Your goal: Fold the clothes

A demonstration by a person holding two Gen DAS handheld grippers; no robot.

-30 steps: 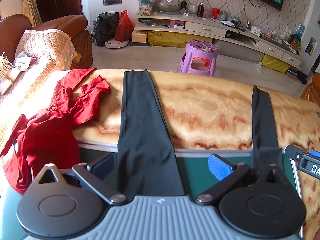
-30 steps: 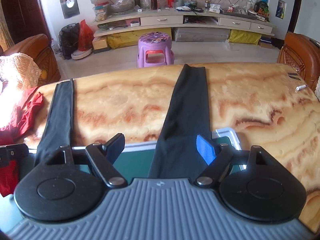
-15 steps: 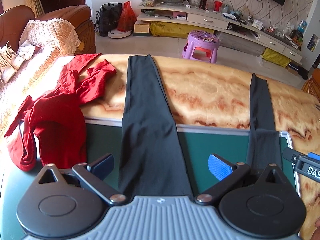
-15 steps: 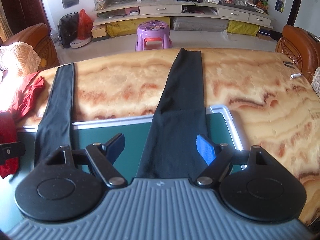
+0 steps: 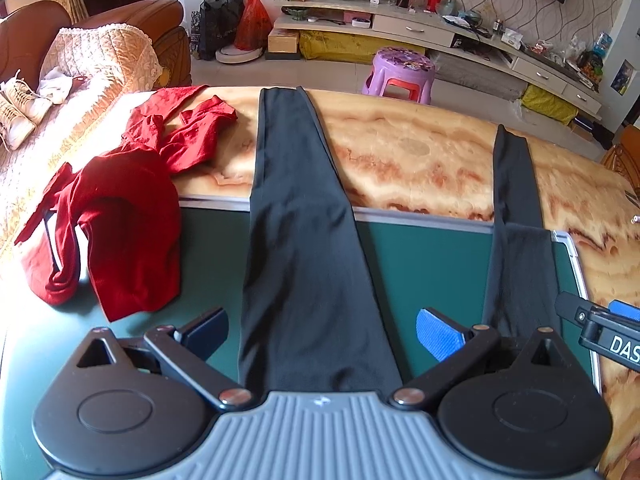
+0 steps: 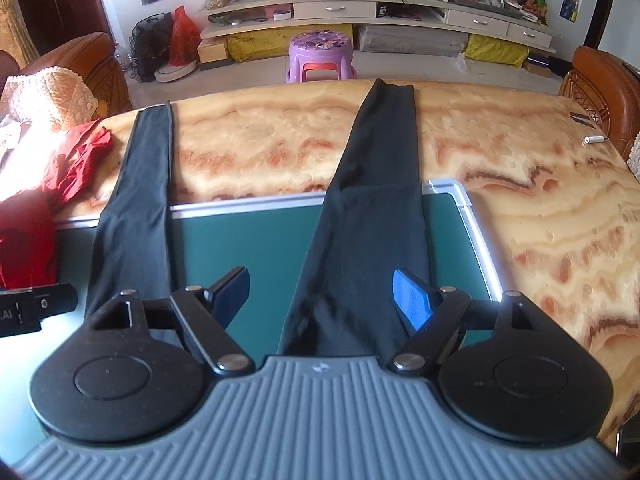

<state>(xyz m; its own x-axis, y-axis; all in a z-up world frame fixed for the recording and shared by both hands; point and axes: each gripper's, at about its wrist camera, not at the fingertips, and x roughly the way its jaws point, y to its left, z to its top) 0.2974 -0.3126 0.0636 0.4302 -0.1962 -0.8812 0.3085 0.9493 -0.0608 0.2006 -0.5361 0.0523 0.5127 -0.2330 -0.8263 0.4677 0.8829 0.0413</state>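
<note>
A pair of black trousers lies flat with its legs spread across the marble table (image 5: pixel 420 152) and the green mat (image 5: pixel 424 264). My left gripper (image 5: pixel 320 328) hovers open over the left leg (image 5: pixel 296 220), which runs between its fingers without the pads touching it. Over the right leg (image 6: pixel 372 220) my right gripper (image 6: pixel 320 286) stands equally wide open, pads clear of the cloth. The right leg has a folded layer starting at the mat's edge. Each gripper's tip shows in the other view: the right gripper (image 5: pixel 600 332) and the left gripper (image 6: pixel 36 308).
A crumpled red garment (image 5: pixel 120 216) lies on the left side of the table and mat. A small white object (image 6: pixel 594 139) sits near the table's right edge. Beyond the table stand a purple stool (image 5: pixel 400 72), a sofa (image 5: pixel 100 60) and a wooden chair (image 6: pixel 600 92).
Both grippers have drawn back along the trouser legs toward the near side, so more of the green mat shows. The legs have stayed in place on the table. Both stay open.
</note>
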